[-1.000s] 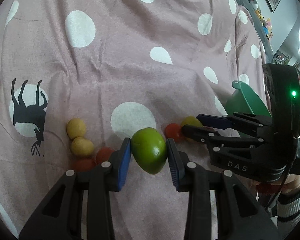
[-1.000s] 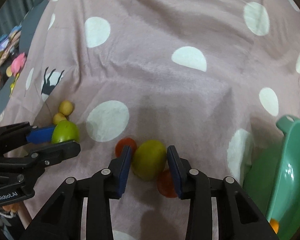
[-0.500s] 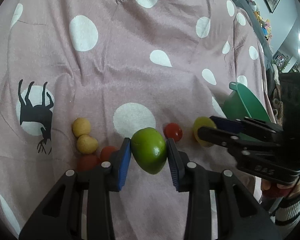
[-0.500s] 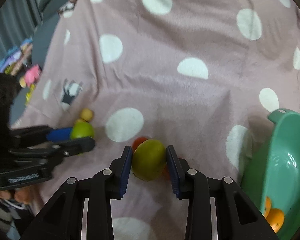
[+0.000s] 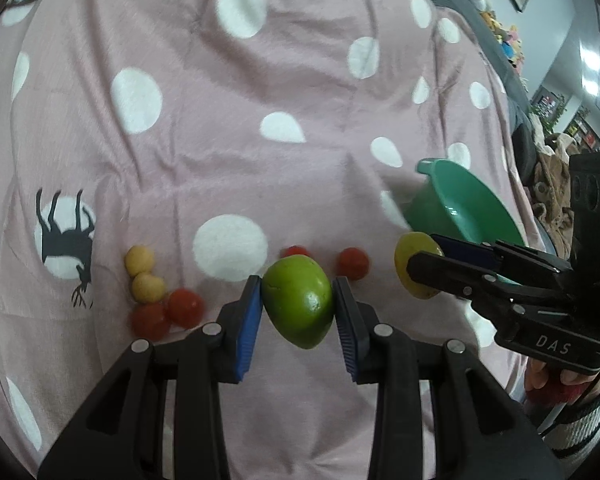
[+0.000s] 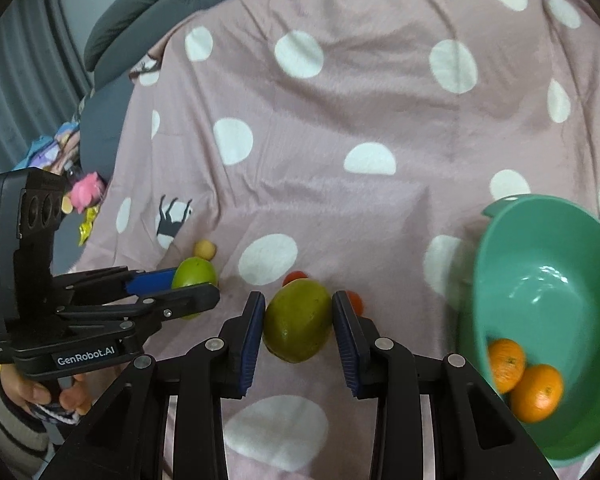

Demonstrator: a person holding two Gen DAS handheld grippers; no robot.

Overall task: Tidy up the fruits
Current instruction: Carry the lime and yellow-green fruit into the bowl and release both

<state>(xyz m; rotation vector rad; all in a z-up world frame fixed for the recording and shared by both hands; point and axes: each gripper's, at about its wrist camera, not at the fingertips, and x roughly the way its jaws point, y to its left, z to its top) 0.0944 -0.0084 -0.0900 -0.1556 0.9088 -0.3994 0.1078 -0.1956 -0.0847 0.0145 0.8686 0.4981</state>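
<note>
Green fruit [image 5: 298, 300] sits clamped between the blue pads of the left gripper [image 5: 298, 312], above the pink dotted cloth [image 5: 220, 140]; its long axis is tilted, with the narrow end pointing down and toward the camera. Yellow-green fruit [image 6: 298, 320] is squeezed the same way in the right gripper [image 6: 298, 330], its long axis slanted too. Cherry tomatoes [image 5: 184, 307] and small yellow fruits [image 5: 148, 287] lie on the cloth. Near the right gripper a green bowl [image 6: 540, 280] holds two oranges [image 6: 536, 392].
</note>
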